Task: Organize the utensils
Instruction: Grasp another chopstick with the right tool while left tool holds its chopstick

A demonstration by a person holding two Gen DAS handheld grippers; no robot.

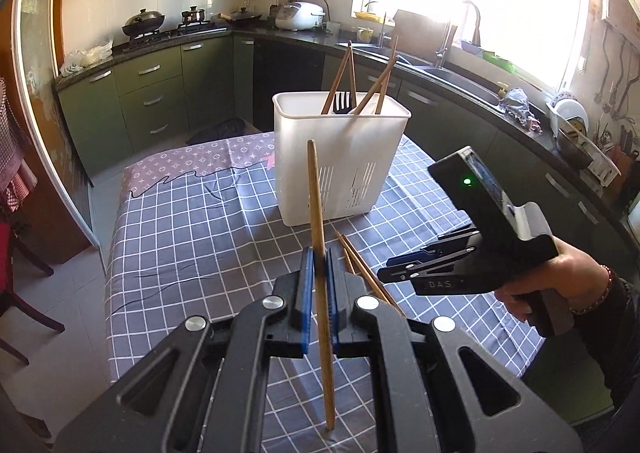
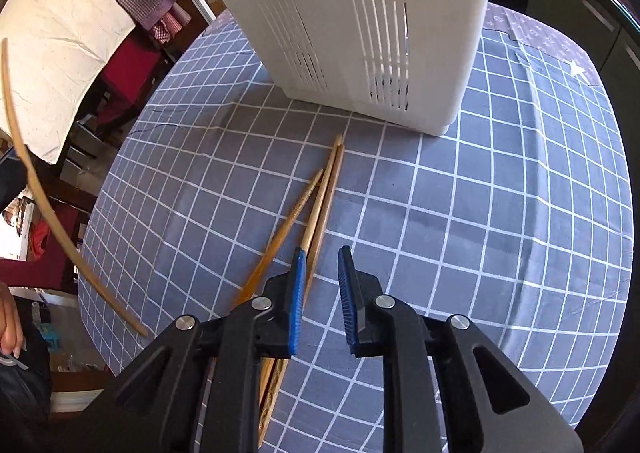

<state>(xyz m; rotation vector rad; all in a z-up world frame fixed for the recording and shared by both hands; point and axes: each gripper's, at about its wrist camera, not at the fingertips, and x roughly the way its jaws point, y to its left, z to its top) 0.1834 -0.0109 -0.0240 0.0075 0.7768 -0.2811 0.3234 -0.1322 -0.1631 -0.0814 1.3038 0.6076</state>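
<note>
My left gripper (image 1: 319,257) is shut on one wooden chopstick (image 1: 317,213) and holds it nearly upright above the table, in front of the white utensil holder (image 1: 340,157). The holder has several chopsticks and a black fork (image 1: 343,103) in it. That held chopstick also shows at the left of the right wrist view (image 2: 44,209). My right gripper (image 2: 321,257) is open and empty, low over three chopsticks (image 2: 320,205) lying on the checked cloth just in front of the holder (image 2: 360,21). It shows in the left wrist view (image 1: 390,271) to the right.
The table has a blue checked cloth (image 1: 192,221) with a purple patterned cloth (image 1: 200,157) at its far end. Green kitchen cabinets, a stove with pans (image 1: 144,23) and a sink (image 1: 452,73) ring the room. Chairs (image 1: 16,253) stand at the left.
</note>
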